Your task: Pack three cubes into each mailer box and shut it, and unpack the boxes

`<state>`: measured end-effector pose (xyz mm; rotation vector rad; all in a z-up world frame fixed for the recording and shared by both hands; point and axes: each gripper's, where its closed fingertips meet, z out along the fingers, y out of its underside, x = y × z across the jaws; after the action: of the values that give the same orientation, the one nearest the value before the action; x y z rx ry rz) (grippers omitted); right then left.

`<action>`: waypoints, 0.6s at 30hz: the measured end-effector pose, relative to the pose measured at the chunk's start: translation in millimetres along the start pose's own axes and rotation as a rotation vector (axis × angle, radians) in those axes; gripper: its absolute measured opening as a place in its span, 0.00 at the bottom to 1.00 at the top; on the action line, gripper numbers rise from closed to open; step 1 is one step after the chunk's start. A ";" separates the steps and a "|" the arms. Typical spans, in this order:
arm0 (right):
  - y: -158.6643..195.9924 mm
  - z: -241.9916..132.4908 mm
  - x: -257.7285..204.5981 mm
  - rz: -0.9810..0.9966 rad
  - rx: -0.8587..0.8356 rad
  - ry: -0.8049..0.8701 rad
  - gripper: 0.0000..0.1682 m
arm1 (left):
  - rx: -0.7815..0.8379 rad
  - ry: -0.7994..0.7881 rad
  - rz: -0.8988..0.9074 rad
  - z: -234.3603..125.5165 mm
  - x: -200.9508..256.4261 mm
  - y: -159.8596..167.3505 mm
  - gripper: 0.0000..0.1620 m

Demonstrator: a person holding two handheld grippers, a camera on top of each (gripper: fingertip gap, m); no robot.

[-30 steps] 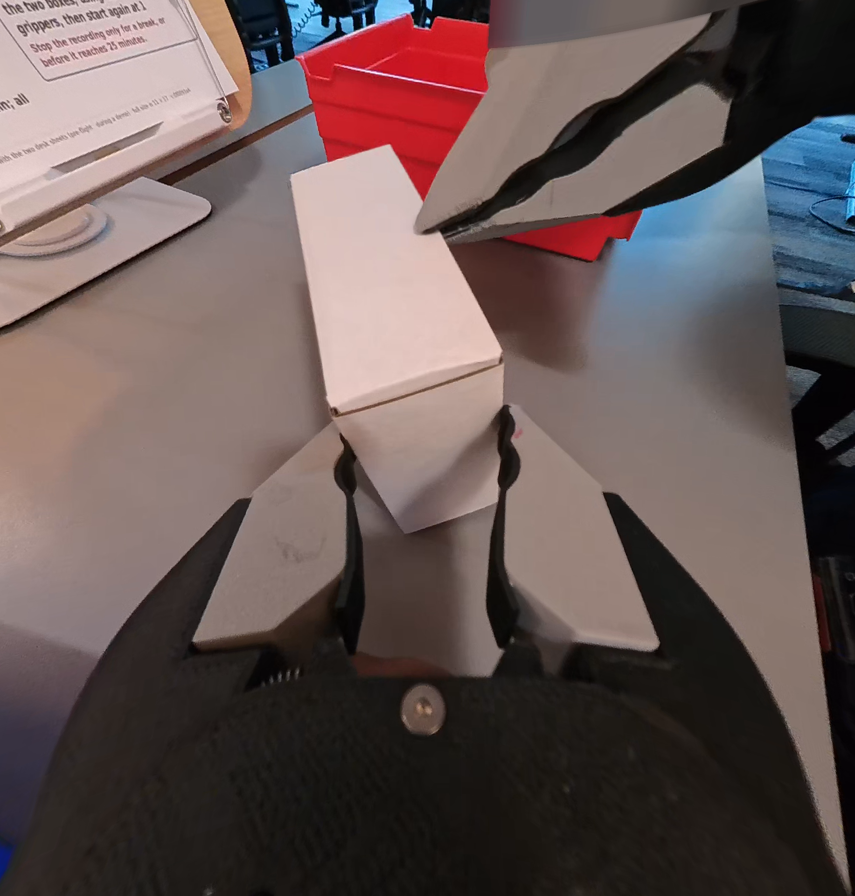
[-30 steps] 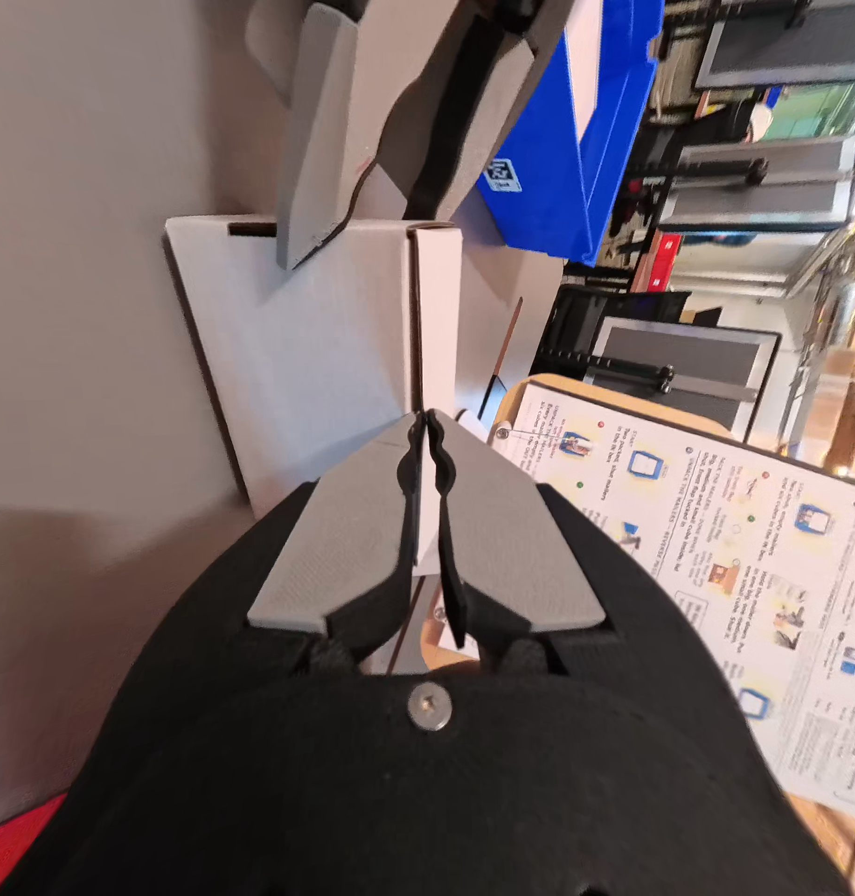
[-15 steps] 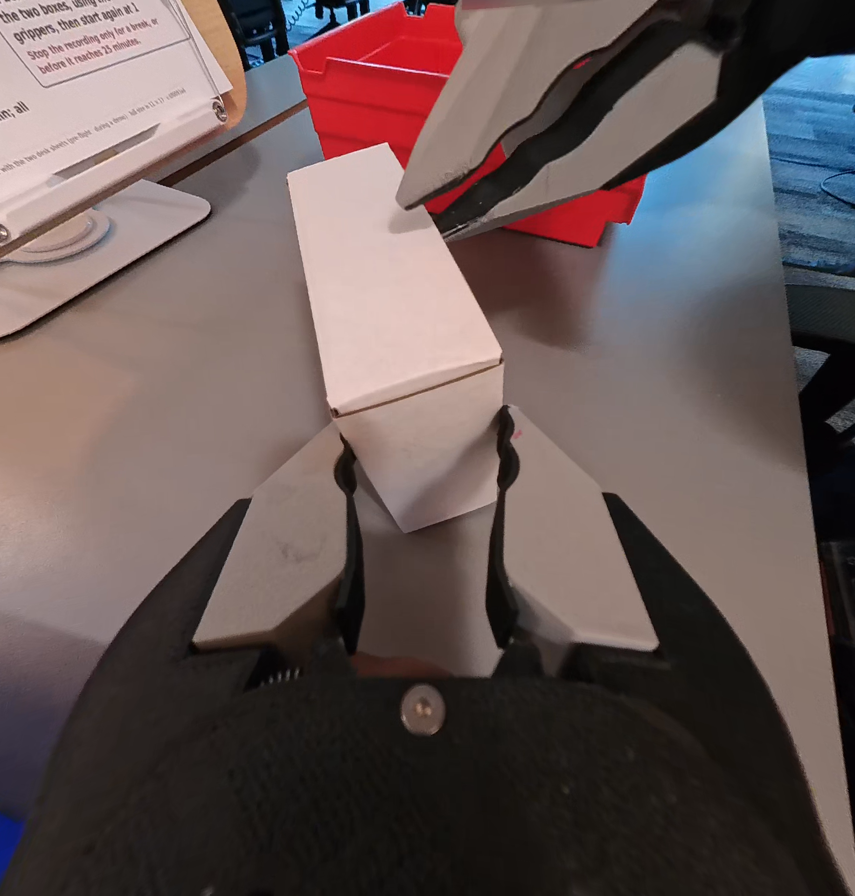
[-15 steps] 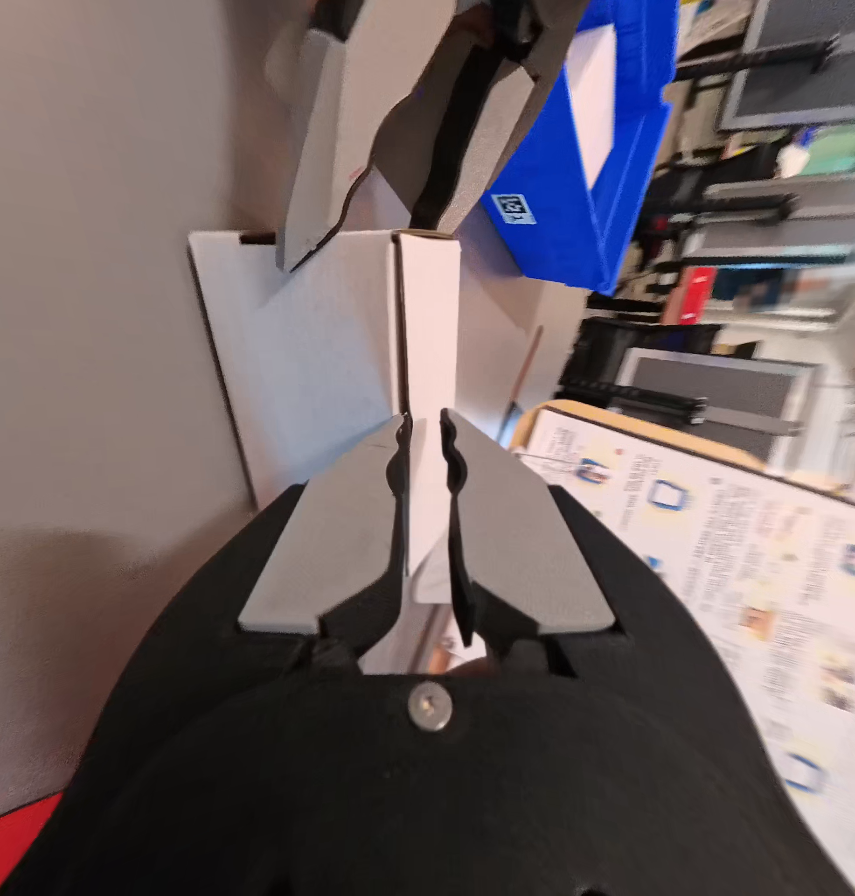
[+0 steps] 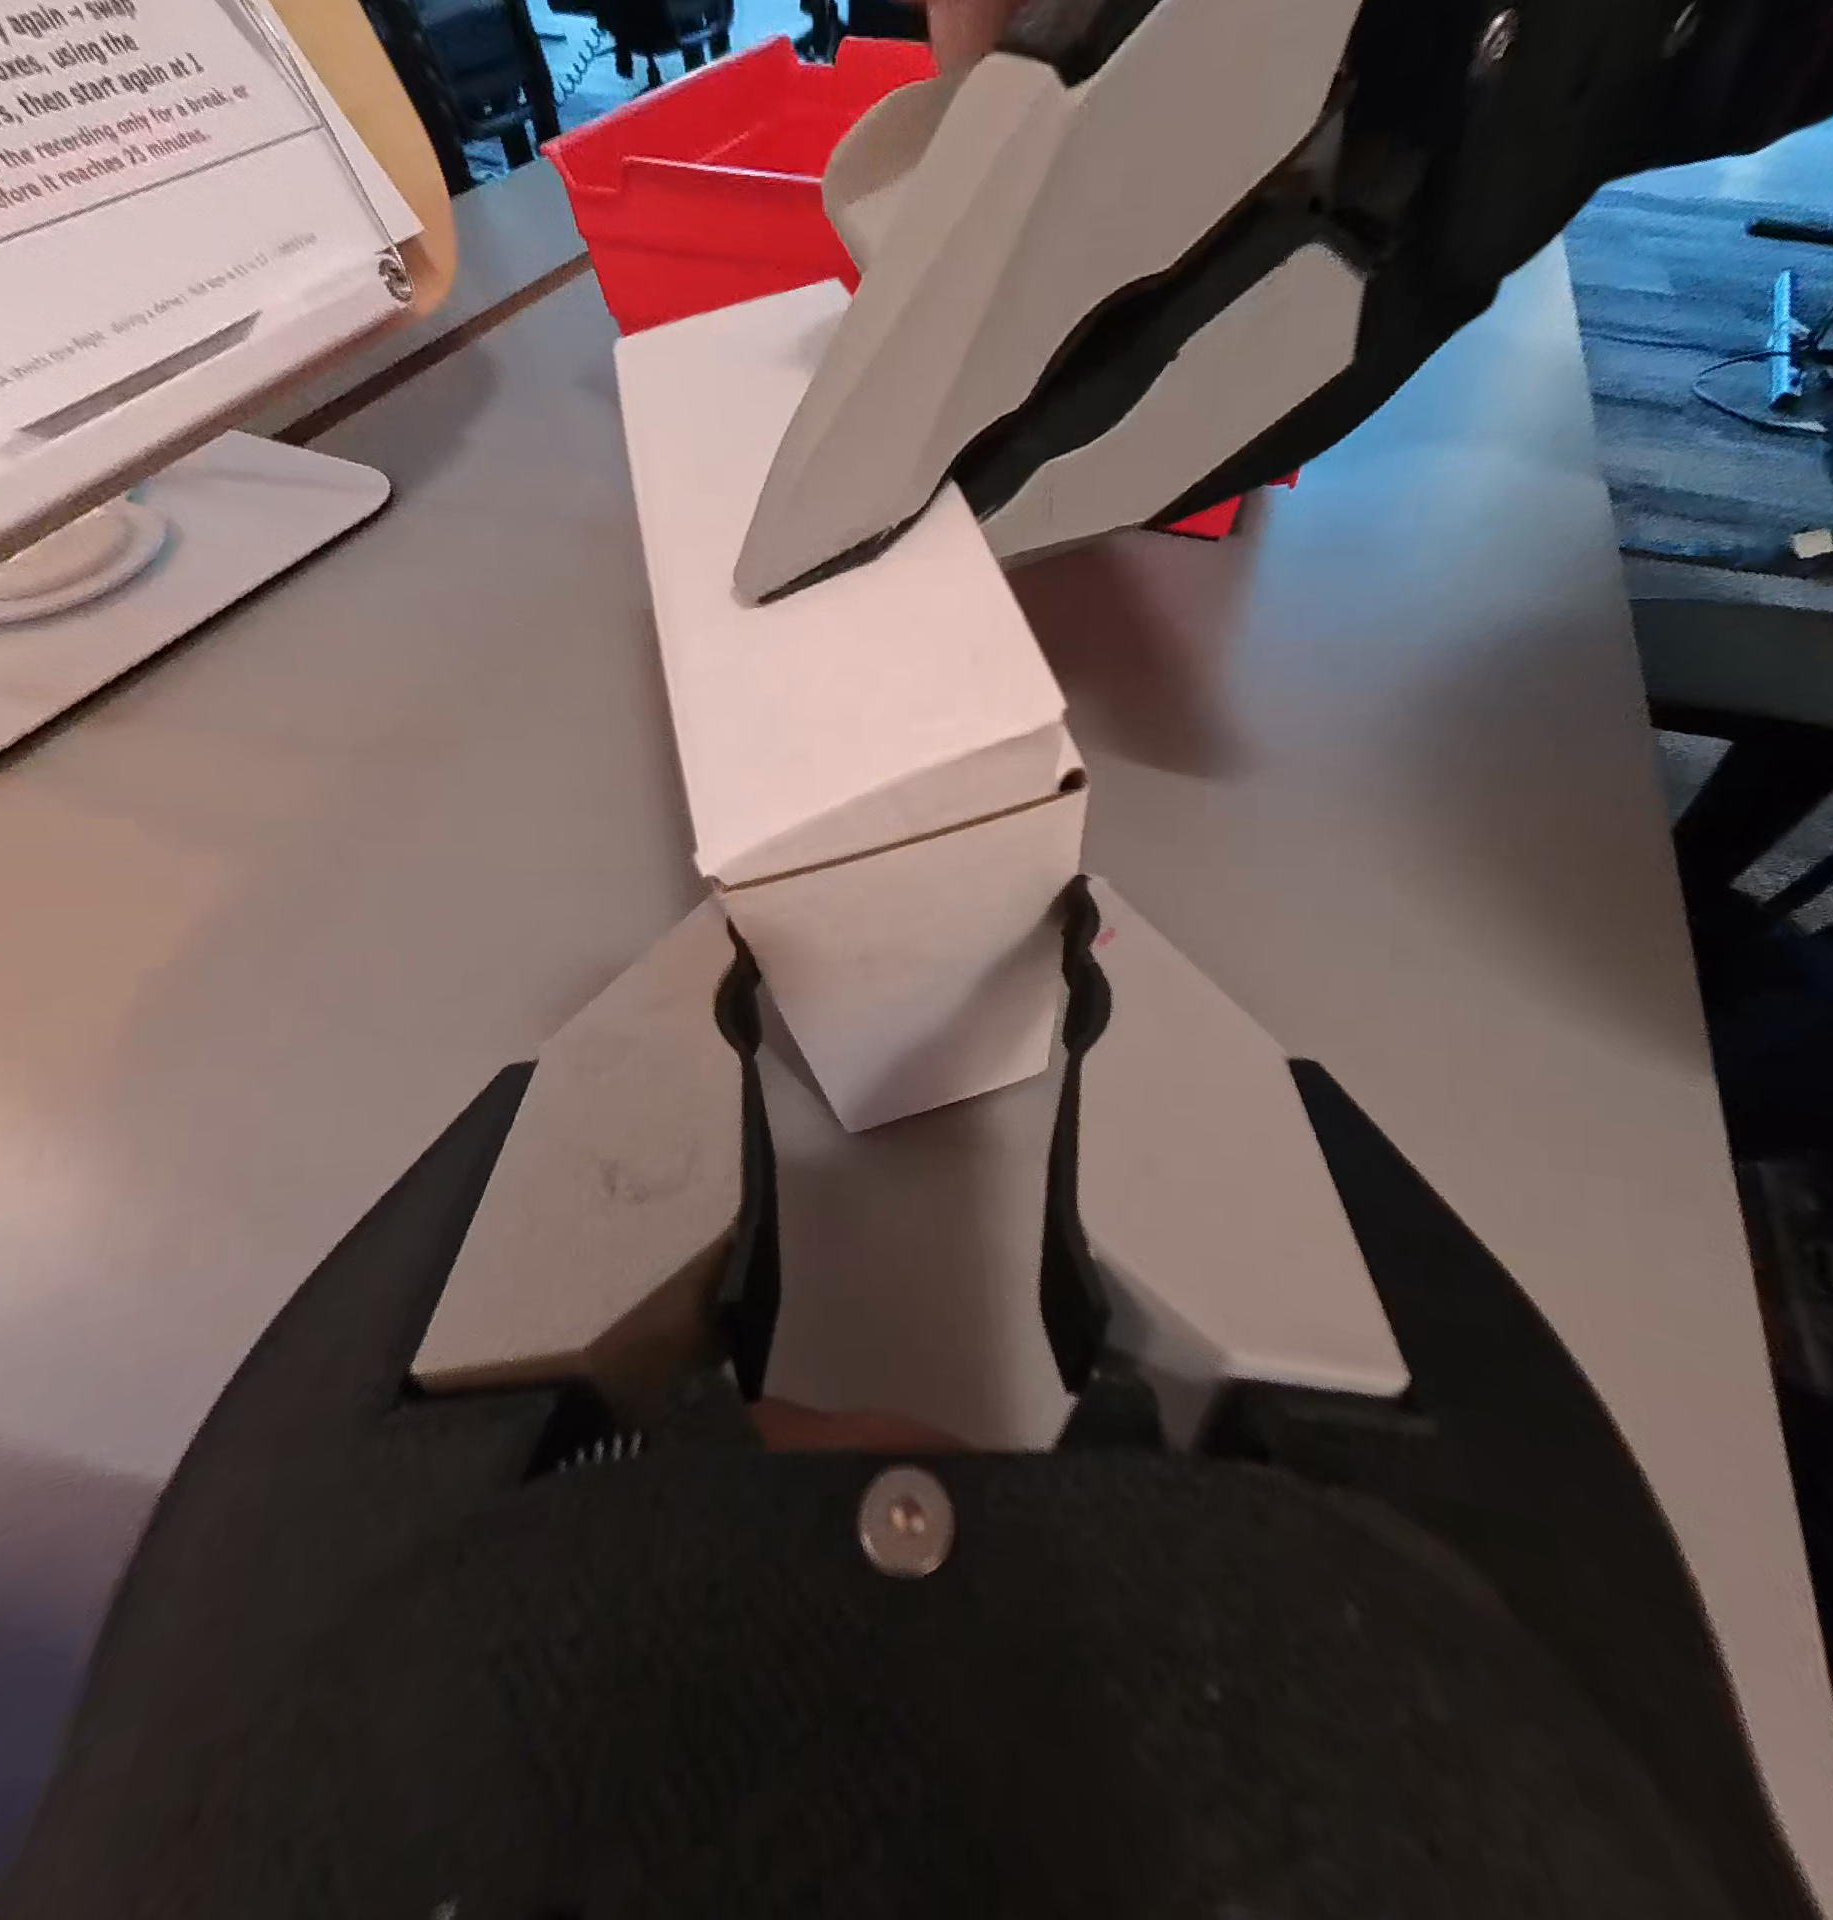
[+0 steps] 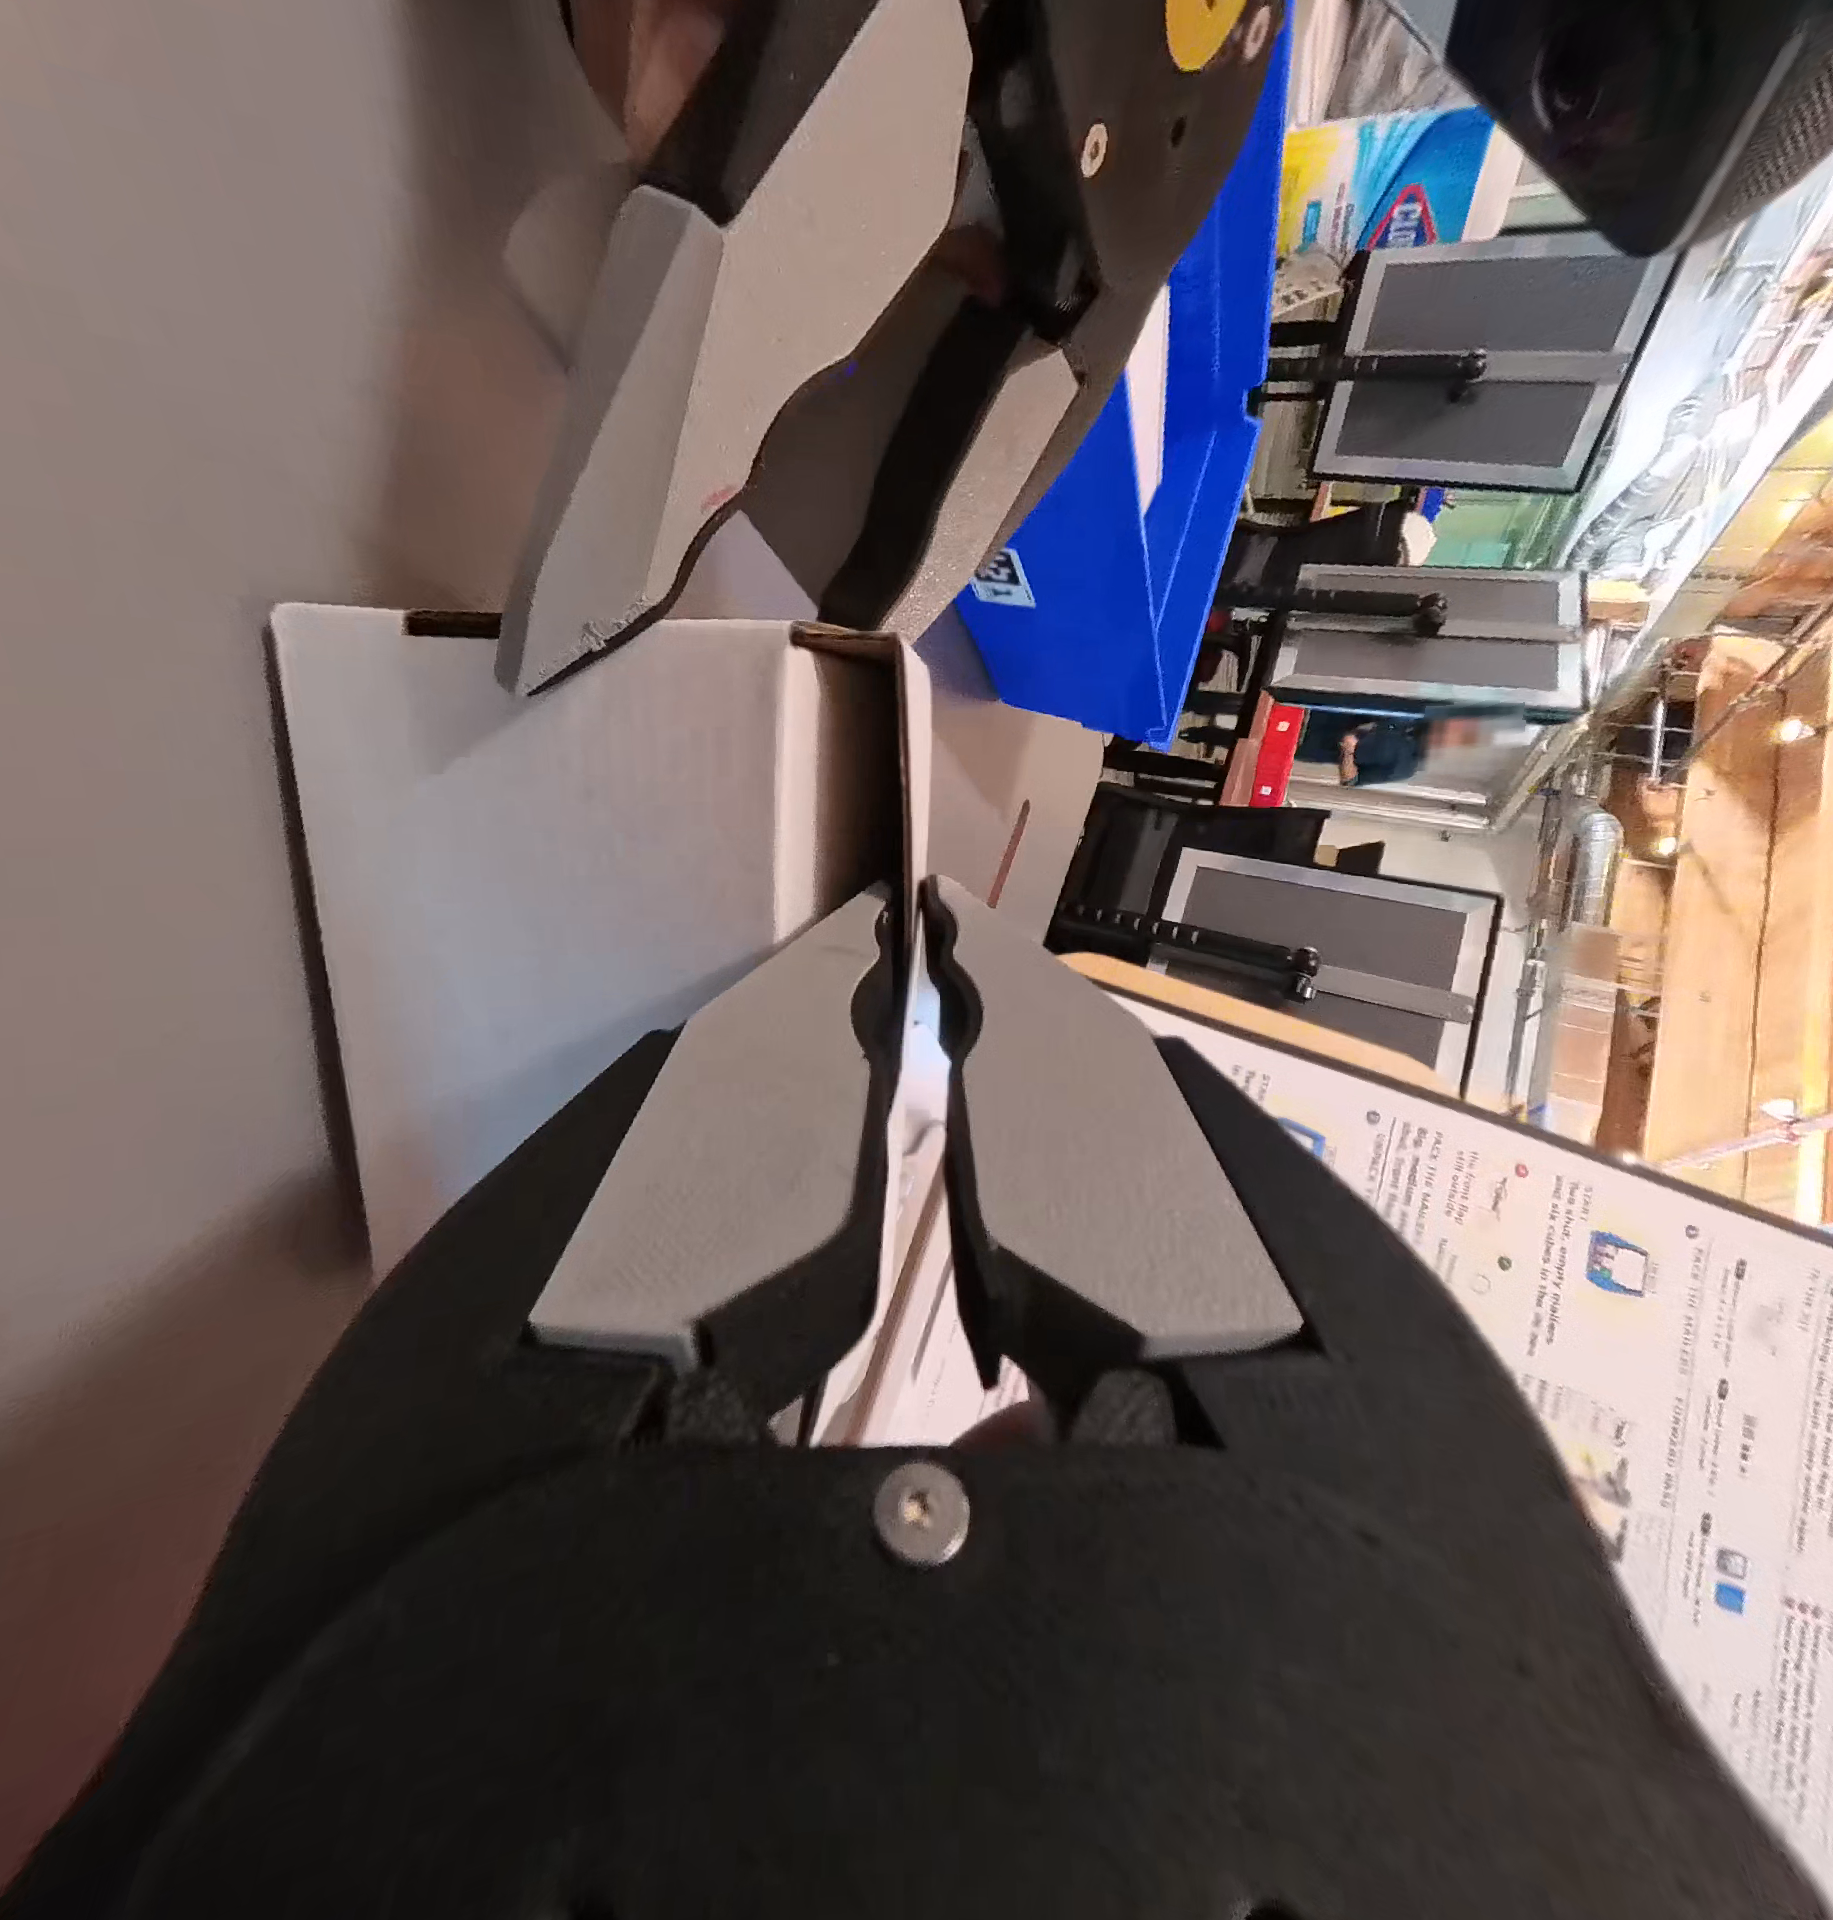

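A long white mailer box (image 5: 839,675) lies on the grey table (image 5: 268,883), with its near end between my left gripper's fingers. My left gripper (image 5: 907,925) is shut on that end. My right gripper (image 6: 912,914) is pinched on the long edge of the box's lid (image 6: 917,748). The lid stands slightly lifted there, and a brown gap shows under it. In the left wrist view the right gripper (image 5: 870,556) sits over the box's middle, one finger on top. In the right wrist view the left gripper (image 6: 694,634) straddles the box's far end (image 6: 579,883). No cubes show.
A red bin (image 5: 714,218) stands just behind the box. A blue bin (image 6: 1099,582) is past the left gripper. An instruction sheet on a white stand (image 5: 143,208) is at the left. The table's edge (image 5: 1639,831) runs along the right. Tip to tip, the grippers are about 5 centimeters apart.
My right gripper opened, slid along the box toward the left gripper, and closed on the lid's edge. The lid has come up a little. The left gripper has kept its hold.
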<state>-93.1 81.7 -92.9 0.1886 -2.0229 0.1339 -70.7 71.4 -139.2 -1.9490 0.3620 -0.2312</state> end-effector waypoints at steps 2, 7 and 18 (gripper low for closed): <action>-2.2 0.8 0.2 -0.033 -0.002 0.008 0.00 | -0.002 -0.017 0.018 -2.8 -0.1 1.8 0.35; 2.4 5.7 4.5 -0.066 -0.082 0.056 0.01 | -0.021 -0.109 0.082 -4.6 -11.8 3.1 0.35; -2.3 -15.6 12.4 0.147 -0.115 -0.261 0.00 | -0.071 -0.255 0.393 -6.5 -12.6 0.5 0.35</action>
<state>-84.4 81.3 -74.9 -0.0172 -2.2972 0.0882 -84.7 70.1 -137.1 -1.9033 0.5787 0.2854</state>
